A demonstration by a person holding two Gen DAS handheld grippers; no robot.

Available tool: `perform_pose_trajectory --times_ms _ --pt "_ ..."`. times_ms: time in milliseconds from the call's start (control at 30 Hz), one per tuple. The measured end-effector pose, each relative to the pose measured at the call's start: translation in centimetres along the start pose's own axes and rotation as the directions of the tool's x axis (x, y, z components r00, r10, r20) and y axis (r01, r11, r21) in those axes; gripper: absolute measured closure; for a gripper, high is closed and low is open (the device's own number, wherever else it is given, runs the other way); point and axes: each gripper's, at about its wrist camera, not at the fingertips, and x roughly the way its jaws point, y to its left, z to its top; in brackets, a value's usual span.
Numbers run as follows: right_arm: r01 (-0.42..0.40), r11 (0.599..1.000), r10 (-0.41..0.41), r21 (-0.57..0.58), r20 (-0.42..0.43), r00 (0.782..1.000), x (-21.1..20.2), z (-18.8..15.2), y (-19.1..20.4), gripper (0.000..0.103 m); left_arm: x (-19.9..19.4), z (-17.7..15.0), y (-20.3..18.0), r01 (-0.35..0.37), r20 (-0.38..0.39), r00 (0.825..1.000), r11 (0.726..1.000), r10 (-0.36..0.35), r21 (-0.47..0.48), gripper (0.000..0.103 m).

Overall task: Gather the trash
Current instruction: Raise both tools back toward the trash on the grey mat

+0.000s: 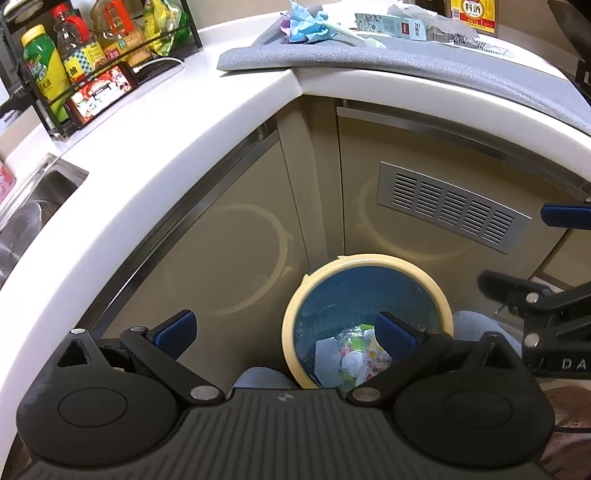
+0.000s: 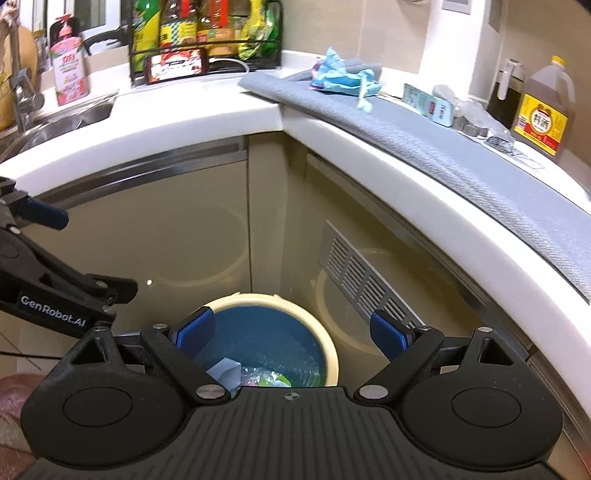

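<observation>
Both grippers, left (image 1: 286, 334) and right (image 2: 291, 332), hang released, jaws empty, over the round cream-rimmed blue-lined bin (image 1: 369, 260). Crumpled blue wrapper (image 2: 341, 75) (probably plastic) lies up beyond it on the grey-matted surface (image 2: 480, 162), nearer the right.

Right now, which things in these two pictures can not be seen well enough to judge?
- Trash bin contents: in both views a gripper body covers the near part.
- Clear wrapper on the grey mat: too small, its edges are unclear.
- Small box: print unreadable.
- Sink: cut off at the left edge.
- Left gripper and right gripper: jaws open, empty.
</observation>
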Motion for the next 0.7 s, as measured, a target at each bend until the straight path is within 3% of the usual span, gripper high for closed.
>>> perform_pose_trajectory --times_ms 267,700 --pt "-0.006 0.998 0.003 0.06 0.044 0.999 -0.8 1.6 -2.2 0.011 -0.1 2.5 0.5 0.072 -0.033 0.997 0.996 -0.074 -0.053 0.0" --pt "0.032 0.993 -0.057 0.117 0.215 0.975 -2.0 7.4 -7.5 0.008 -0.9 9.6 -0.9 0.083 0.053 0.995 0.997 -0.083 -0.007 0.0"
